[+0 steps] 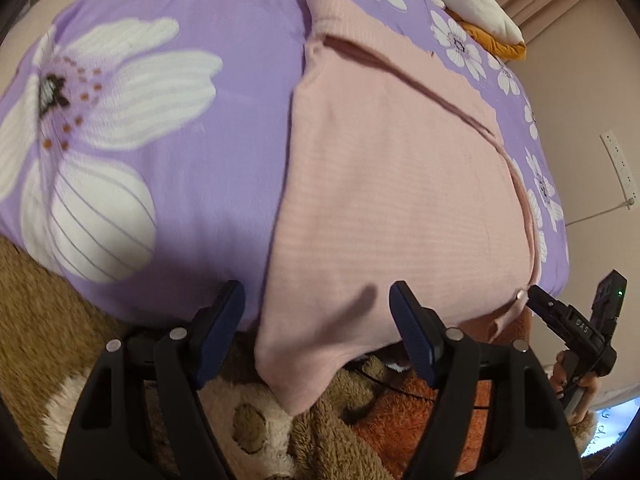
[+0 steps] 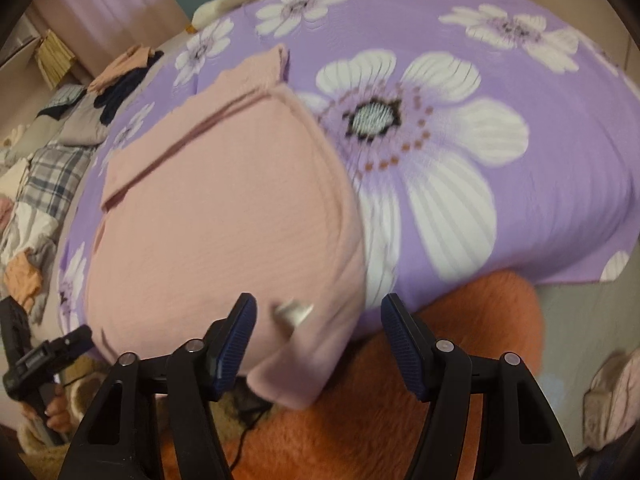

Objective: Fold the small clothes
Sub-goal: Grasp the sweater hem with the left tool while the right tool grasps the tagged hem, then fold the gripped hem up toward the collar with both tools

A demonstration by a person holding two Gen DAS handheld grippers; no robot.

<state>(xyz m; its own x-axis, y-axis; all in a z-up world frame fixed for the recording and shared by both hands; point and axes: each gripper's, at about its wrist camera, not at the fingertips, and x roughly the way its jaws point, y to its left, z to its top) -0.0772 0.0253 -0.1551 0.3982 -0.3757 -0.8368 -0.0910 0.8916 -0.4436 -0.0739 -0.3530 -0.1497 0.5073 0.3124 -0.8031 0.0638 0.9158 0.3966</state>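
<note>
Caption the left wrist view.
Open left tongs straddle the near corner of a pink garment on a floral sheet.

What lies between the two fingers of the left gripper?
In the left wrist view, the near corner of the pink garment hangs between the open fingers of the left gripper, untouched.

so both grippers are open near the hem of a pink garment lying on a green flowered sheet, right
Not quite: the sheet is purple with white flowers, not green, as both wrist views show. The rest holds: the left gripper and right gripper are open near the pink garment hem.
</note>
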